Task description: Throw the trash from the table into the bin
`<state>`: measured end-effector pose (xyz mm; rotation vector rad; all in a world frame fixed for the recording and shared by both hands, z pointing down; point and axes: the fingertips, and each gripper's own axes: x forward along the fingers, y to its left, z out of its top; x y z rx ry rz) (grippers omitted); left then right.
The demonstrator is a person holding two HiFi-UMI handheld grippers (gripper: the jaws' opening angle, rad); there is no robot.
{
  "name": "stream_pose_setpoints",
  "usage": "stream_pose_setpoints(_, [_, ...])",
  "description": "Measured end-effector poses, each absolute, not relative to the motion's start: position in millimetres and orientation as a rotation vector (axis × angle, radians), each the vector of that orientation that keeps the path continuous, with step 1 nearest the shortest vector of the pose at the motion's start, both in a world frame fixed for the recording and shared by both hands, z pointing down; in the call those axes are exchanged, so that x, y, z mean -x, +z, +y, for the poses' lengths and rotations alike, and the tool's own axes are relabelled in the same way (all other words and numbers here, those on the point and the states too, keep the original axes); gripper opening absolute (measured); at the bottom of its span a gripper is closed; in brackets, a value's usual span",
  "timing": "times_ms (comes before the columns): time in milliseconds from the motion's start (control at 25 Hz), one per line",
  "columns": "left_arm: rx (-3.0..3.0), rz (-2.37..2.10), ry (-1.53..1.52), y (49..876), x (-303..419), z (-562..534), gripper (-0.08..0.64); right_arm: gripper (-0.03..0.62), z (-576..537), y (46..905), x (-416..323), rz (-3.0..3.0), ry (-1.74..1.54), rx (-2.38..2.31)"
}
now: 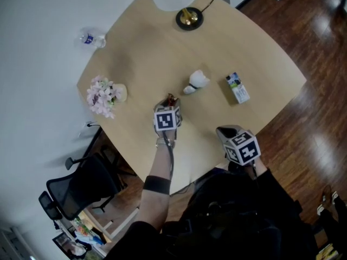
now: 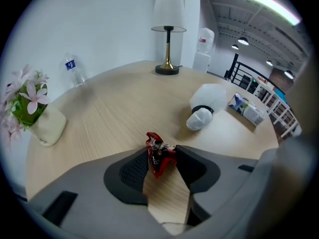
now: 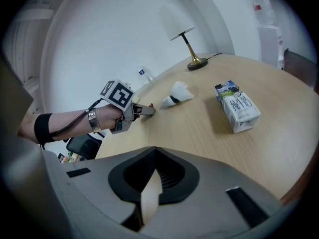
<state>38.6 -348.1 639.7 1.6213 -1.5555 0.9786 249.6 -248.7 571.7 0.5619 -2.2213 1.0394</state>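
Note:
A crumpled red wrapper (image 2: 158, 156) sits at the tips of my left gripper (image 2: 160, 159), pinched between both pads just above the round wooden table (image 2: 114, 113). In the head view the left gripper (image 1: 171, 101) is near the table's middle. A white crumpled wad with a dark band (image 1: 198, 80) (image 2: 205, 103) lies just beyond it, and a small milk carton (image 1: 237, 87) (image 3: 237, 106) lies to the right. My right gripper (image 1: 229, 131) (image 3: 155, 152) hovers at the near table edge, jaws together and empty. No bin shows in any view.
A lamp (image 1: 189, 18) stands at the table's far edge. A plastic water bottle (image 1: 92, 38) and a vase of pink flowers (image 1: 105, 95) sit along its left side. A black office chair (image 1: 81, 186) stands on the floor at the lower left.

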Motion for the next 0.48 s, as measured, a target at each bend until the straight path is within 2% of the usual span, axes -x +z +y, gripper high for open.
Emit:
stream_pose_setpoints(200, [-1.678, -1.569, 0.878, 612.8, -44.5, -332.9, 0.134, 0.009, -239.9, 561.7, -244.8, -2.235, 1.004, -0.556])
stream_pose_setpoints(480, [-1.759, -1.588, 0.746, 559.2, -57.4, -268.7, 0.103, 0.009, -220.4, 543.4, -226.0, -2.279, 0.959, -0.520])
